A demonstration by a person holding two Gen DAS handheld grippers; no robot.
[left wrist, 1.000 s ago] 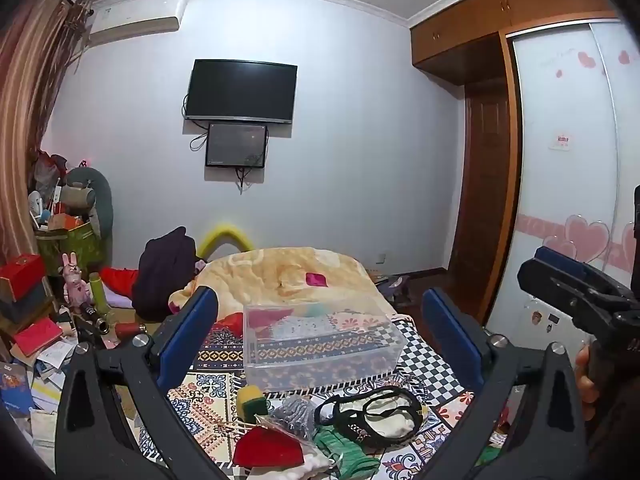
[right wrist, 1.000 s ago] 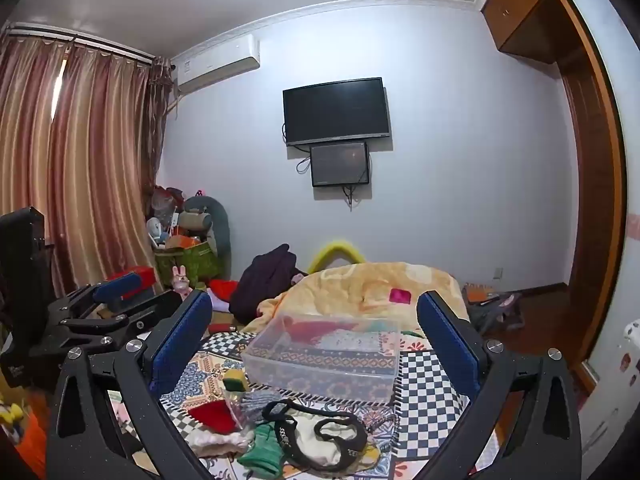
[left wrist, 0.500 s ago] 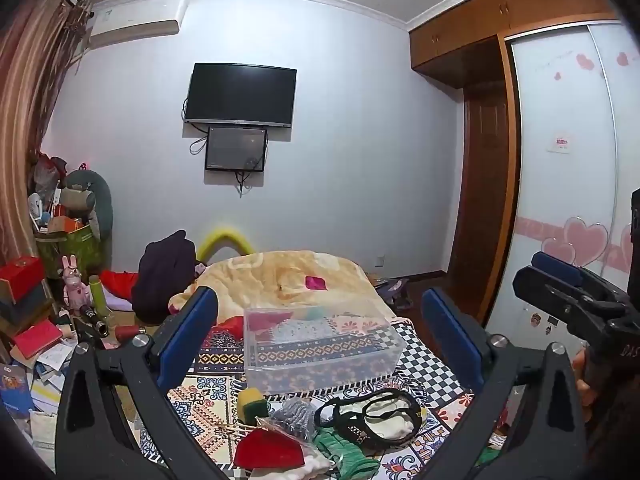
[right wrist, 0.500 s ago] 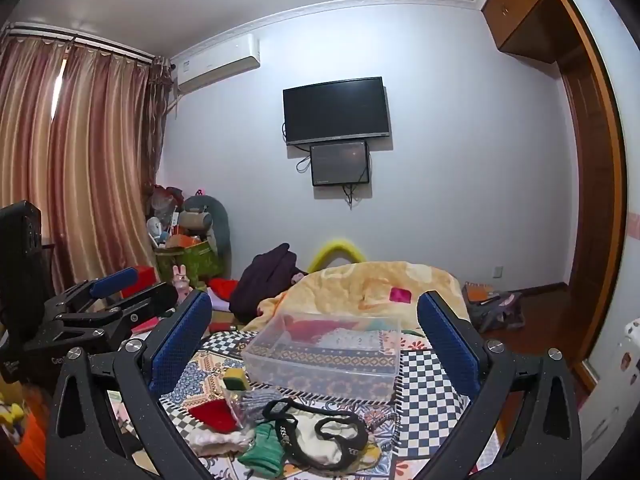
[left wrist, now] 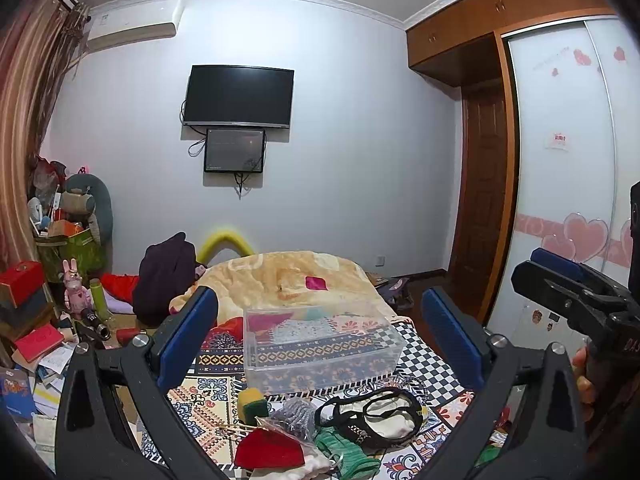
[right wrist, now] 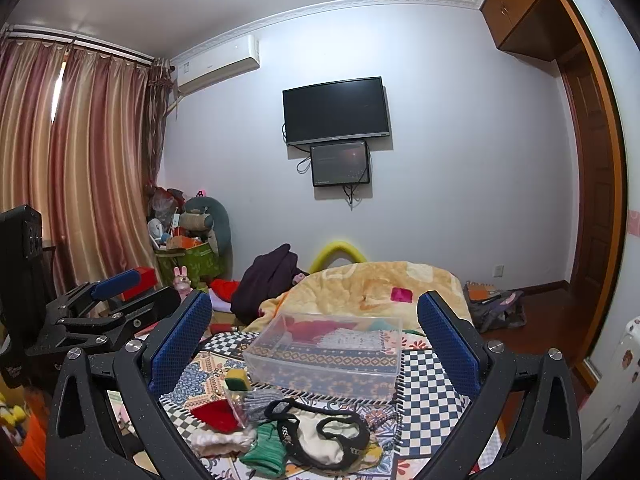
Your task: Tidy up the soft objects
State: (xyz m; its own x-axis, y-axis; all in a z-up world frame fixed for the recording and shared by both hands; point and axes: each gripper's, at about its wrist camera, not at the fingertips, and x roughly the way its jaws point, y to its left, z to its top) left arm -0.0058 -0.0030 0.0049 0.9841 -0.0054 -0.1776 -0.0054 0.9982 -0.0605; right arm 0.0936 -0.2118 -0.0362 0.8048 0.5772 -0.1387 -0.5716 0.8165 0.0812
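Note:
A clear plastic box (left wrist: 320,346) (right wrist: 326,350) sits on the patterned bed. In front of it lies a pile of soft things: a red cloth (left wrist: 269,451) (right wrist: 214,416), a green knit piece (left wrist: 346,454) (right wrist: 264,454), a grey knit piece (left wrist: 296,416), a yellow-green sponge (left wrist: 251,400) (right wrist: 237,378) and a white cloth with black trim (left wrist: 374,418) (right wrist: 320,436). My left gripper (left wrist: 320,334) is open and empty above the pile. My right gripper (right wrist: 314,330) is open and empty too. Each shows at the edge of the other's view.
A yellow blanket (left wrist: 288,280) and a dark garment (left wrist: 164,276) lie behind the box. Cluttered boxes, books and toys (left wrist: 48,292) stand at the left. A wardrobe (left wrist: 560,160) and door are at the right. A bag (right wrist: 494,308) lies on the floor.
Both views have shifted only slightly. The grippers stay open and nothing on the bed has moved.

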